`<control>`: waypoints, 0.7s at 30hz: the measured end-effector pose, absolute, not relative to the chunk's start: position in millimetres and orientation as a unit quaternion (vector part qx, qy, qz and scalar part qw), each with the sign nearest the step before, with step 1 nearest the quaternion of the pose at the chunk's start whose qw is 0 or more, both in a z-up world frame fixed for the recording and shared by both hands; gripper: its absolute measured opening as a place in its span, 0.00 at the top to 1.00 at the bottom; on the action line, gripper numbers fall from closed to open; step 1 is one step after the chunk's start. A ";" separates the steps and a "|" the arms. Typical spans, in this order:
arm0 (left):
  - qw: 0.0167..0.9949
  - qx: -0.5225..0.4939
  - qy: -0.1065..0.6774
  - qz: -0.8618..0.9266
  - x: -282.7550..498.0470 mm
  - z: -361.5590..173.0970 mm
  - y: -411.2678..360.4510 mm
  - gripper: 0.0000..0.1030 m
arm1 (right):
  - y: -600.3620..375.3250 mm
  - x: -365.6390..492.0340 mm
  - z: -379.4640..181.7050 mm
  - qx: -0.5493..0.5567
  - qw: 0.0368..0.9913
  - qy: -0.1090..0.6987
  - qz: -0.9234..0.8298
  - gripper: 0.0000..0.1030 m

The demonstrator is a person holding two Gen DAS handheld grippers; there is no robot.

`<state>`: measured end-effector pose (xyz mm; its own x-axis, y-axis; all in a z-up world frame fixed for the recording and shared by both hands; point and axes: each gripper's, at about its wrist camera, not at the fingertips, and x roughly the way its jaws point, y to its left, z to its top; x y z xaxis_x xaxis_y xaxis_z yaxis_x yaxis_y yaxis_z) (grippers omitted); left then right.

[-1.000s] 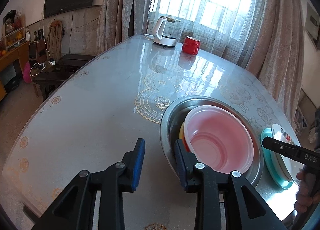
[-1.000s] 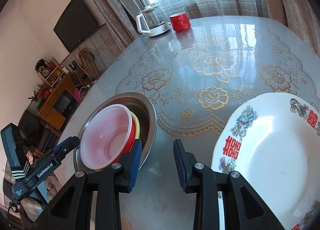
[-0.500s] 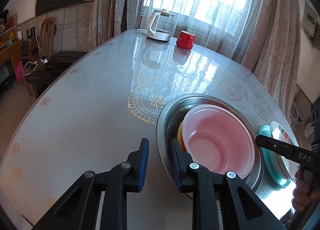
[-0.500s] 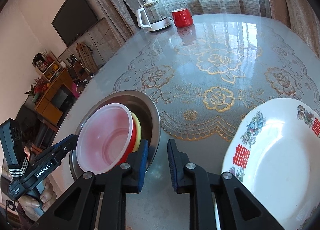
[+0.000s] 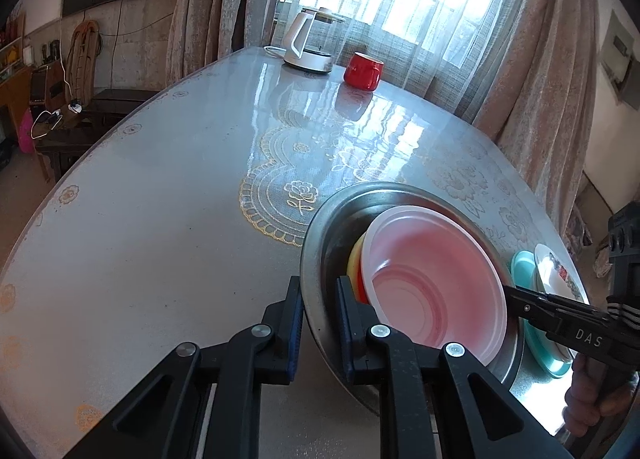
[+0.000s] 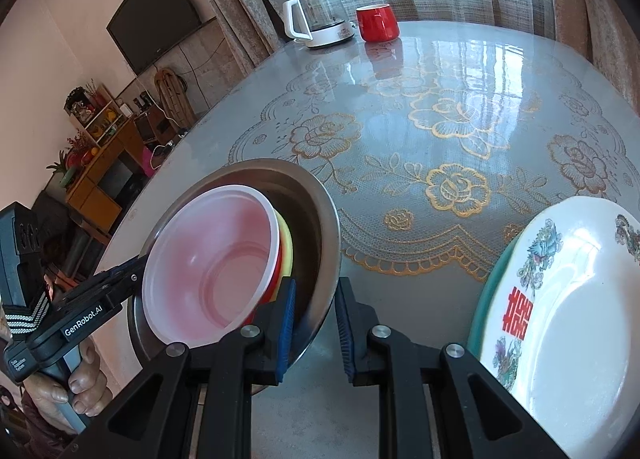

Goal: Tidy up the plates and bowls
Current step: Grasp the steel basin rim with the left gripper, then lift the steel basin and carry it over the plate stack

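A steel basin (image 5: 320,227) (image 6: 320,219) holds a stack of bowls: a translucent pink bowl (image 5: 432,283) (image 6: 212,267) on top, red and yellow ones under it. The basin is tilted, lifted off the table. My left gripper (image 5: 318,319) is shut on its near rim. My right gripper (image 6: 314,319) is shut on the opposite rim. A white patterned plate (image 6: 568,319) (image 5: 554,271) lies on a teal plate (image 6: 480,315) (image 5: 524,263) just right of the basin.
A glass kettle (image 5: 308,43) (image 6: 316,19) and a red mug (image 5: 362,71) (image 6: 378,23) stand at the table's far end by the curtained window. The lace-patterned table top (image 6: 440,131) stretches between them and the basin.
Both grippers have closed from open onto the basin's rim, one on each side. The basin has tipped and risen off the table with the bowls inside.
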<state>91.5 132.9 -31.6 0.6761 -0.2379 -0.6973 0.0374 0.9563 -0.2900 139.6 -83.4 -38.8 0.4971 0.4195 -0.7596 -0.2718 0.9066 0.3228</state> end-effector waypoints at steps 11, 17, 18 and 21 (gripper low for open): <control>0.909 -0.122 0.393 -0.067 77.8 -28.0 134.5 0.84 | -78.0 139.3 -39.4 0.072 0.855 0.468 0.209 0.81; 0.912 -0.114 0.391 -0.058 78.0 -27.5 131.7 0.83 | -85.7 142.6 -44.1 0.106 0.846 0.474 0.219 0.81; 0.911 -0.118 0.391 -0.057 78.0 -27.6 132.2 0.83 | -86.6 142.5 -44.9 0.110 0.846 0.474 0.219 0.81; 0.911 -0.120 0.390 -0.056 75.7 -28.0 132.6 0.84 | -86.9 140.9 -45.4 0.118 0.845 0.474 0.219 0.81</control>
